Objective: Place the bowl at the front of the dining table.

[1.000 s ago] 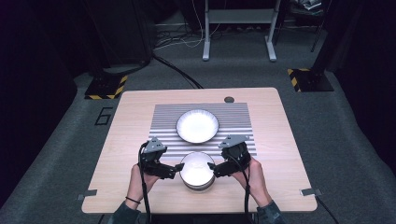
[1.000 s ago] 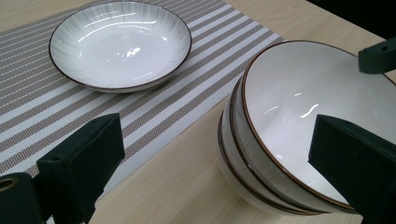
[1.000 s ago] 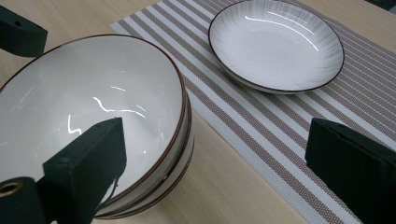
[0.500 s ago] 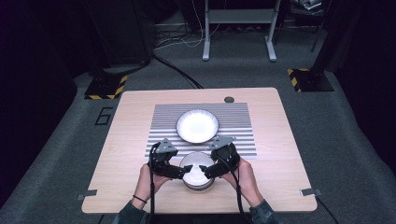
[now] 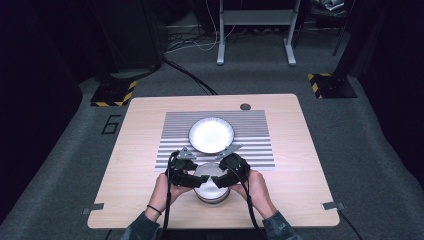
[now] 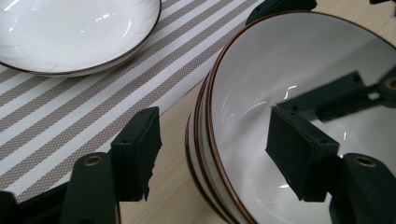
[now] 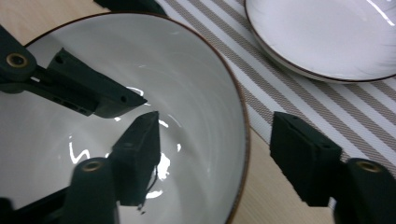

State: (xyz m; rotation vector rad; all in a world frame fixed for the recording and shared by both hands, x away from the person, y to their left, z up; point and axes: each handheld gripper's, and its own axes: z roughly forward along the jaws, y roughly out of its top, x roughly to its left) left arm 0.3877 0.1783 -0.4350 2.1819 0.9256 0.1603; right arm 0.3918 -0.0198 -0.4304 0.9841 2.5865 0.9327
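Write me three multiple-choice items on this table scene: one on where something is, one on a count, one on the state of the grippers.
1. Where does the plate lie?
A. On the striped mat
B. On bare wood
C. Inside a bowl

2. How many bowls make up the stack of bowls near the person?
A. One
B. More than one
C. None

3. How do the left gripper and right gripper stand at the top bowl's rim?
A. Both far off it
B. Both astride it, one jaw inside and one outside, pads not yet pressing
C. Both shut, empty

Key: 1 A, stripes surround the plate. 2 B, several nested rims show in the left gripper view. 3 B, gaps remain beside the pads, though the jaws have just been closing.
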